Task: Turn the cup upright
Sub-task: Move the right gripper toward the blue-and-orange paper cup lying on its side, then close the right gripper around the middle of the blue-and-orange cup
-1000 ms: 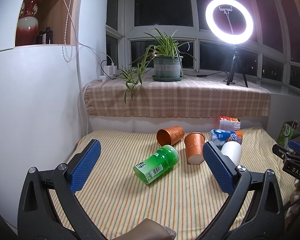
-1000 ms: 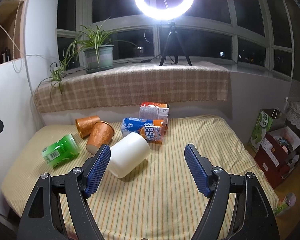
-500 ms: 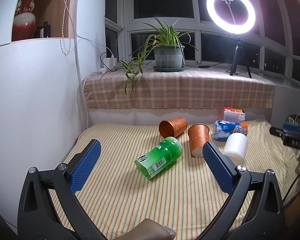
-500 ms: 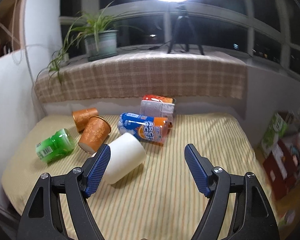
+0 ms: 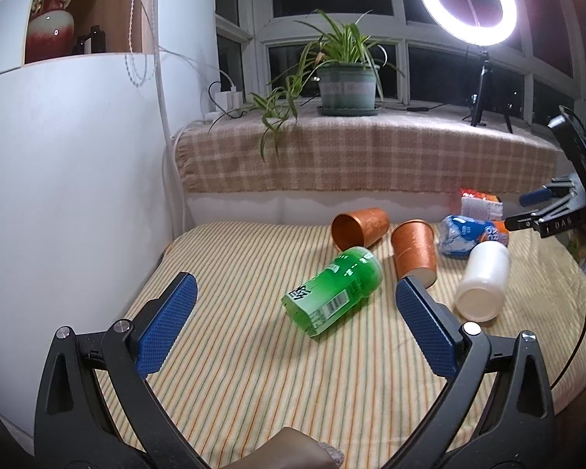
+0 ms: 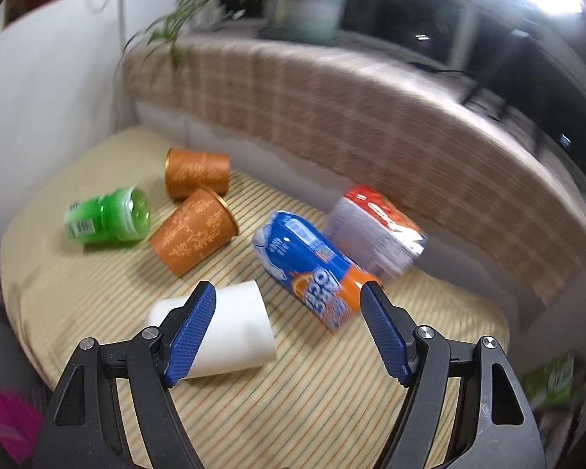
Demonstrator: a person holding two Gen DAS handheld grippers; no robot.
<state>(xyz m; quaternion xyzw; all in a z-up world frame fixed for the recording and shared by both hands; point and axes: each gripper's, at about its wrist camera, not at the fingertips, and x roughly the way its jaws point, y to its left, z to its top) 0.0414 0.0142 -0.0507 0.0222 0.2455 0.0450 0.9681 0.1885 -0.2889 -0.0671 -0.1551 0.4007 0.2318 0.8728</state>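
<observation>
The white cup (image 6: 230, 326) lies on its side on the striped mattress (image 5: 254, 371), partly behind the left finger of the right gripper (image 6: 287, 322), whose jaws stand wide apart and hold nothing. A blue-orange packet (image 6: 312, 269) lies just right of the cup; two copper cups (image 6: 195, 230) and a green bottle (image 6: 105, 219) lie farther left. The left gripper (image 5: 293, 322) is also spread, empty, above bare mattress near the green bottle (image 5: 332, 289). The white wall (image 5: 70, 195) bounds the left edge.
</observation>
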